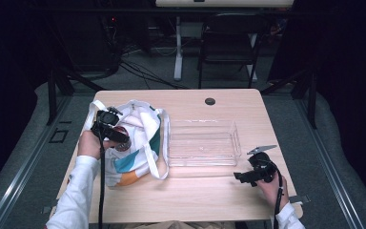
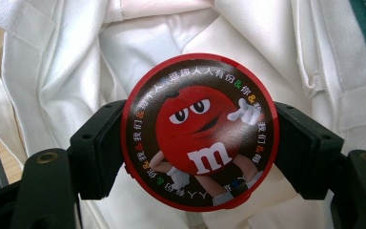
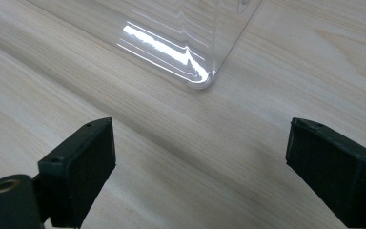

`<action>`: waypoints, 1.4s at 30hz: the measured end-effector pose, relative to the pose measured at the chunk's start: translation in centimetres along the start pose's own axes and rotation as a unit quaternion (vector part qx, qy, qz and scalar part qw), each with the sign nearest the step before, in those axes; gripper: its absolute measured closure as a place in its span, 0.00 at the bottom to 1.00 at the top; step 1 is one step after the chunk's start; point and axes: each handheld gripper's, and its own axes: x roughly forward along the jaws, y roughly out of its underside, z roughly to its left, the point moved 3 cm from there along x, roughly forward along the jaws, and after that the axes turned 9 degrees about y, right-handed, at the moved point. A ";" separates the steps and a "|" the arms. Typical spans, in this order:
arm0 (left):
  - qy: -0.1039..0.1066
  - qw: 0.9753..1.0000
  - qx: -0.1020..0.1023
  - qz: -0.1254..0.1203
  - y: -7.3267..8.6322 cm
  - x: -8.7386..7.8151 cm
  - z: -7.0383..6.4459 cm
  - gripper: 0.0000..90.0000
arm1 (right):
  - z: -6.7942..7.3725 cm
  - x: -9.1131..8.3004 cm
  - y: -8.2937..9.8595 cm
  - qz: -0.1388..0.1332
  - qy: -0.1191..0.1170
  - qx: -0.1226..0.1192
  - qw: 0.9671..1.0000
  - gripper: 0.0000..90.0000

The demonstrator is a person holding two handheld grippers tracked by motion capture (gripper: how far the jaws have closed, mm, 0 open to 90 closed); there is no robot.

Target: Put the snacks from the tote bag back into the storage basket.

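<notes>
A round red tin [image 2: 200, 131], printed with a red candy figure, was clamped across its width between the jaws of the left gripper [image 1: 108, 128]. In the left gripper view the tin was seen face-on, with the white lining of a cloth bag [image 2: 138, 43] behind and around it. From the high view the tin [image 1: 122, 141] was held just over the mouth of the bag [image 1: 138, 143], which lay slumped near the left edge of the table [image 1: 195, 200], closer to its front than its back.

A clear plastic tray [image 1: 204, 143] stood at the middle of the table, just beside the bag's right side, and nothing could be made out in it. The right gripper [image 1: 250, 176] was held low near the tray's front right corner, toward the table's front right; its jaws stood wide apart with only bare wood between them, and a rounded corner of the tray [image 3: 200, 78] was seen ahead of them.

The step in hand was judged to be the lifting of the tin out of the bag, with unloading into the tray as the likely aim. The next move would call for the tin to be raised clear of the bag's rim and straps [image 1: 153, 160], carried rightward over the tray's near wall, lowered flat onto its floor and only then let go. The bag's loose cloth could be dragged along if the lift were kept too low.
</notes>
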 end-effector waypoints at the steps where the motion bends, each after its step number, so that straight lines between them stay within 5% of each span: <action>1: -0.001 1.000 0.001 0.000 0.0 -0.1 0.0 0.29 | 0.0 0.0 0.0 0.000 0.000 0.000 1.000 0.10; 28: -0.013 1.000 0.016 -0.014 -1.6 -3.4 -1.1 0.29 | 0.0 -0.1 0.1 -0.003 0.000 0.006 1.000 0.10; 42: -0.014 0.999 0.038 -0.028 -3.6 -5.7 -2.9 0.29 | -0.1 -0.1 0.1 -0.003 0.000 0.006 1.000 0.10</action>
